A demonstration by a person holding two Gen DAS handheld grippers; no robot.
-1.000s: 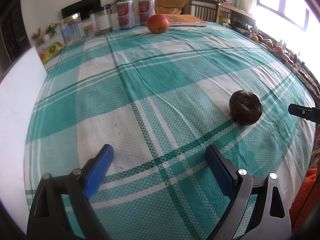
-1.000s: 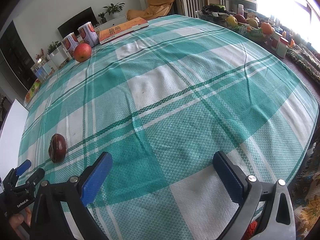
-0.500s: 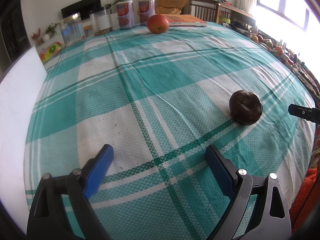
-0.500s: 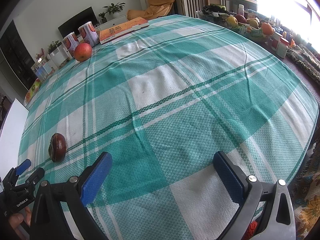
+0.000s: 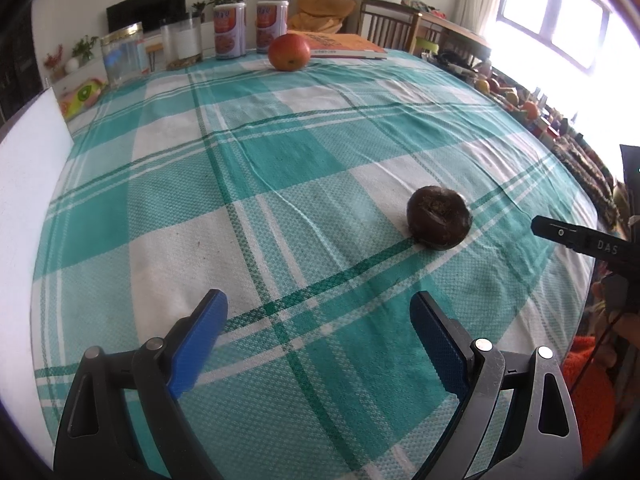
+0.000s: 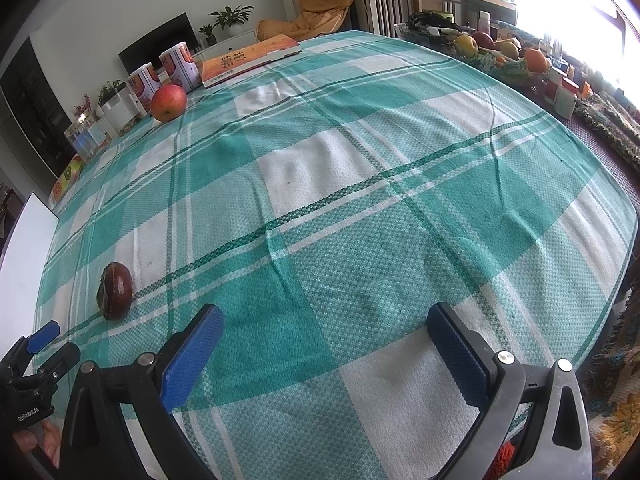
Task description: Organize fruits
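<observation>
Dark fruit [image 5: 439, 217] on checked tablecloth [image 5: 280, 168] near its front edge, ahead-right of left gripper [image 5: 318, 330], jaws wide, empty; right gripper [image 6: 324, 334] likewise wide, fruit off its left; red apple [image 5: 289, 51] at far edge

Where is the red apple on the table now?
The red apple sits at the table's far edge in the left wrist view, just in front of two cans and beside an orange book.

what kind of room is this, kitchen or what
Likely a home living-dining room: a table under a checked cloth, a TV by the wall, wooden chairs and a fruit basket.
</observation>
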